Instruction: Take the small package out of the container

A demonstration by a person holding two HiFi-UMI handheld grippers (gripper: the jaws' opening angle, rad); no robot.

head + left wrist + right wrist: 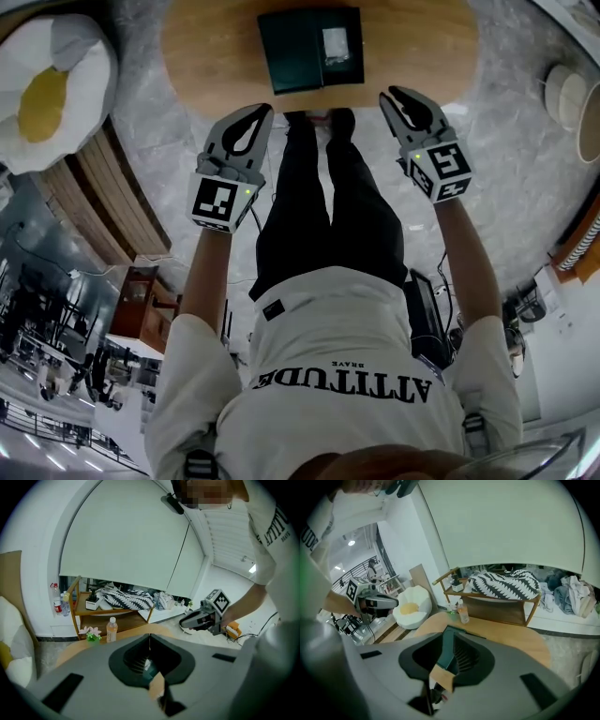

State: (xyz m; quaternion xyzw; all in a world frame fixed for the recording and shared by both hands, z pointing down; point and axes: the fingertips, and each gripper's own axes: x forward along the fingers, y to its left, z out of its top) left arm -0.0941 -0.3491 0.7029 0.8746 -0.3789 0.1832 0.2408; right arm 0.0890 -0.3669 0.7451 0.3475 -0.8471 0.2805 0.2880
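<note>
A dark green container (pixel 298 52) lies on the round wooden table (pixel 211 56), with a small pale package (pixel 336 44) inside it at its right. Both grippers hover short of the table's near edge, apart from the container. My left gripper (pixel 263 111) is to the lower left of it, tips touching, holding nothing; its own view shows the tips (pixel 150 637) meeting. My right gripper (pixel 391 94) is to the lower right, and a narrow gap shows between its tips (pixel 449 632). The green container (pixel 445 651) shows through that gap. Nothing is between the jaws.
A drink bottle (pixel 111 629) and a small flower pot (pixel 91 634) stand at the table's far side. Behind them is a wooden shelf (pixel 497 611) with striped cloth. An egg-shaped cushion seat (pixel 47 89) sits left of the table. The person's legs (pixel 323 197) reach the table edge.
</note>
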